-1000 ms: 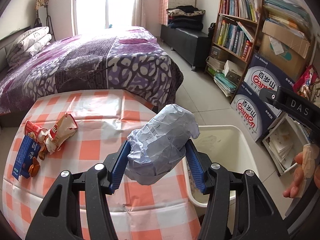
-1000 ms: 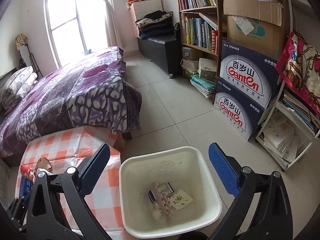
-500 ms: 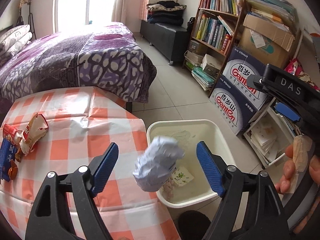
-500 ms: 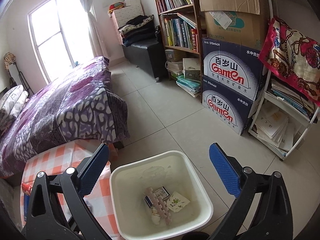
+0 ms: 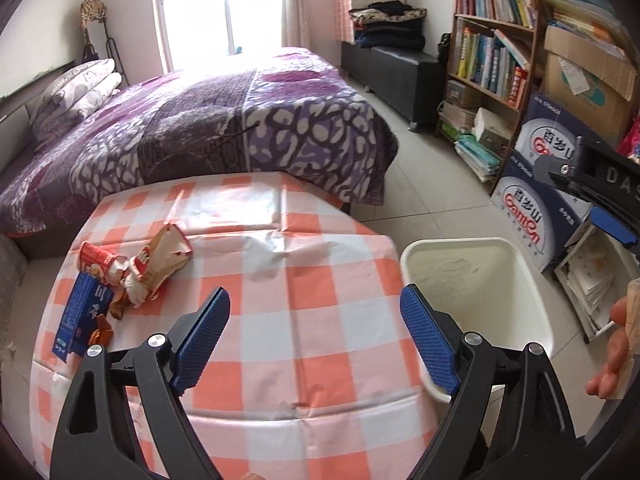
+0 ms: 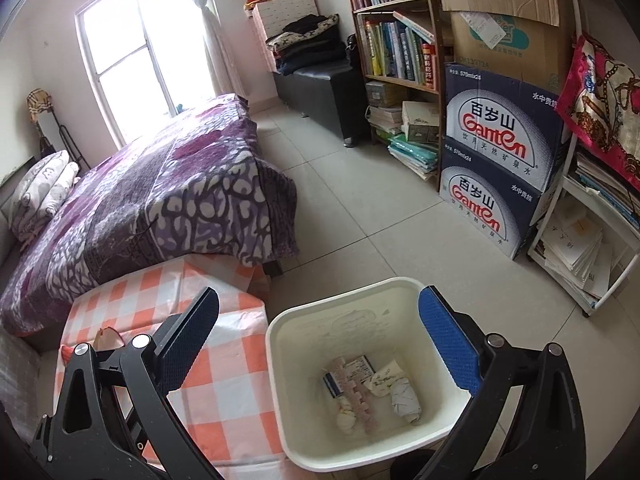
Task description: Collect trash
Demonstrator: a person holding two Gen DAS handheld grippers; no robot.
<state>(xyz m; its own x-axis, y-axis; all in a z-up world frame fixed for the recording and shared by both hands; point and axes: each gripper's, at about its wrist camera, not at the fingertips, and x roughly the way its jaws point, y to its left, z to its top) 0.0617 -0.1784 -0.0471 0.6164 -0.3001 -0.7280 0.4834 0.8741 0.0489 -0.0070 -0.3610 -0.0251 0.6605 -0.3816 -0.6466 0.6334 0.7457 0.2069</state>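
My left gripper [image 5: 314, 320] is open and empty above the orange-checked table [image 5: 280, 264]. Snack wrappers [image 5: 156, 264] and a blue carton [image 5: 82, 316] lie at the table's left edge. The white bin [image 5: 472, 276] stands on the floor right of the table. My right gripper [image 6: 318, 332] is open and empty above the bin [image 6: 280, 360]. Inside the bin lie a crumpled grey paper ball [image 6: 406, 398], a small box [image 6: 352, 372] and other scraps.
A bed with a purple cover [image 5: 200, 136] stands behind the table. Bookshelves [image 6: 396, 40] and stacked water cartons [image 6: 500, 160] line the right wall. A white rack with papers [image 6: 580, 252] stands right of the bin.
My left gripper opened and let go of the crumpled paper ball, which fell into the bin. The left gripper then swung back left over the table.
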